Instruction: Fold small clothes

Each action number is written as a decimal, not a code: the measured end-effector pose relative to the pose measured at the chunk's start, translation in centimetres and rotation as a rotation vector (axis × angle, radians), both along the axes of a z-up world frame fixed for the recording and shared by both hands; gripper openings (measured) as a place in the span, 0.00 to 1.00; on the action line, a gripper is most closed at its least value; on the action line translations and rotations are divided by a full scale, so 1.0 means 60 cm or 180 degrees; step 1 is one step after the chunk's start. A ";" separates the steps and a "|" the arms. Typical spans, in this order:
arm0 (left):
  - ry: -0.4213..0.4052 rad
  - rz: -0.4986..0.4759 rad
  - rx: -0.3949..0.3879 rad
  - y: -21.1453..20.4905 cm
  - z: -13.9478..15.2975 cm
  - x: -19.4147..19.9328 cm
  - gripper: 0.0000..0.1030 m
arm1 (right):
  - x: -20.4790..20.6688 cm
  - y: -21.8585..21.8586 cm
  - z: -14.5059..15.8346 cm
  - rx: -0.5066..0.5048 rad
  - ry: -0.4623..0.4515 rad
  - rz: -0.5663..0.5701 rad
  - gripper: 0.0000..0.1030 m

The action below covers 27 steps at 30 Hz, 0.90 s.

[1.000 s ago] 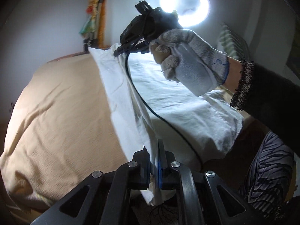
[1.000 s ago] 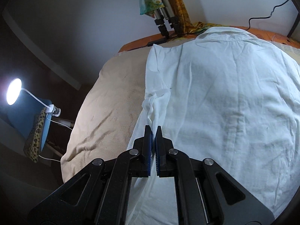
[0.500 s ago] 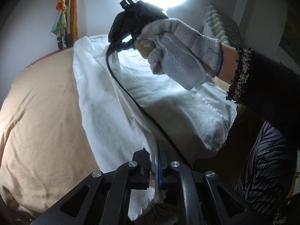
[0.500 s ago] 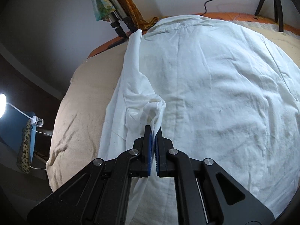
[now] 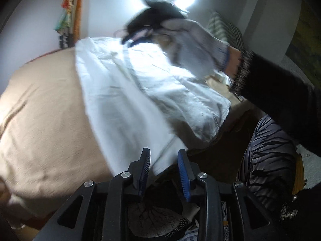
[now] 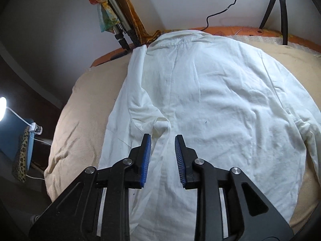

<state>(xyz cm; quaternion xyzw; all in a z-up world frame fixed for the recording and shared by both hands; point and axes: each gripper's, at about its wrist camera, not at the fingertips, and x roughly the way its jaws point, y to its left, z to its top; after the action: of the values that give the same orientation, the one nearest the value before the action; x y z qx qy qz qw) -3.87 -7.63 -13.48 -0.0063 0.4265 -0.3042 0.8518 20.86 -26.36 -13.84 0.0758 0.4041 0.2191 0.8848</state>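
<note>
Right wrist view: my right hand-held gripper point(image 6: 163, 140) has just been opening, released over the crumpled white cotton shirt point(image 6: 210, 104) — left hand-held gripper point(image 5: 164, 153) likewise, hem loose between its jaws.

shirt point(image 6: 210, 104): creased white cloth | bedcover point(image 6: 80, 120): matt beige fabric

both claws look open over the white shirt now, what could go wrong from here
1. Both claws have just been opening. The folded-in side panel lies loosely bunched by the right claw, so it may spring back or crease.
2. The white shirt still shows wrinkles across its back; later folds could lock them in.
3. Its hem corner sits between the left claw pads near the bed edge, so it might slide off.
</note>
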 end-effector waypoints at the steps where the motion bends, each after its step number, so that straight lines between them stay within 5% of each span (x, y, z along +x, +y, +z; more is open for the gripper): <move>1: -0.0023 0.0050 -0.0007 0.011 0.004 -0.005 0.27 | -0.014 -0.009 0.008 0.0039 -0.0029 0.0035 0.25; 9: -0.0046 0.0476 -0.0110 0.069 0.004 0.018 0.27 | -0.180 -0.027 0.012 0.0179 -0.0166 0.0497 0.25; 20: 0.0050 0.0449 0.0137 0.027 -0.047 0.070 0.28 | -0.293 0.024 -0.143 -0.0299 0.0169 0.0866 0.25; 25: 0.0199 0.0729 0.0004 0.055 -0.049 0.072 0.49 | -0.313 -0.037 -0.126 -0.0105 0.0108 0.0729 0.26; 27: 0.0318 0.0785 -0.0079 0.065 -0.055 0.075 0.50 | -0.319 -0.078 -0.108 -0.0038 -0.0006 0.0508 0.47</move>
<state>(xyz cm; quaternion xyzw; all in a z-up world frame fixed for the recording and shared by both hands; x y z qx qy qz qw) 0.62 -3.75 -16.81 -0.0843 0.4606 -0.2017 0.8603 1.70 -31.04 -20.32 0.0379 0.4094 0.2867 0.8653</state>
